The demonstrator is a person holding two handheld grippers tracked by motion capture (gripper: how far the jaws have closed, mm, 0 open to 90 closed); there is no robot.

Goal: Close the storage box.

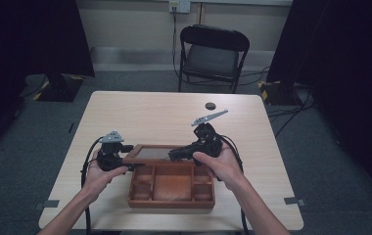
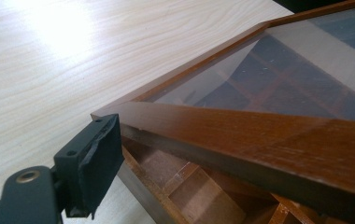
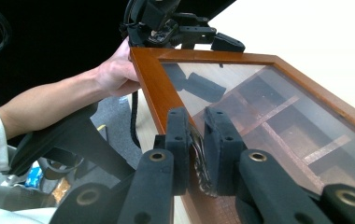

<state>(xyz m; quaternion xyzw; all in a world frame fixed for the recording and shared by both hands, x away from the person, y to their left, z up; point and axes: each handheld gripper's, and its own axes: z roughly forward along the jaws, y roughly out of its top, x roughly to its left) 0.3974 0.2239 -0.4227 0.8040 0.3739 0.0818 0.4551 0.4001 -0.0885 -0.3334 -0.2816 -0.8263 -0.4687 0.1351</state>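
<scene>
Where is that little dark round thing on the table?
In the high view, the disc lies on the table's far side, right of centre, just beyond the right gripper.

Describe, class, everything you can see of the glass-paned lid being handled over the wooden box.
The lid is a flat brown wooden frame around a clear pane, through which the box's compartments show. It is raised and tilted above the box's far half. The right gripper clamps one frame edge between its fingers; the left gripper is at the opposite corner, one finger beside the frame.
</scene>
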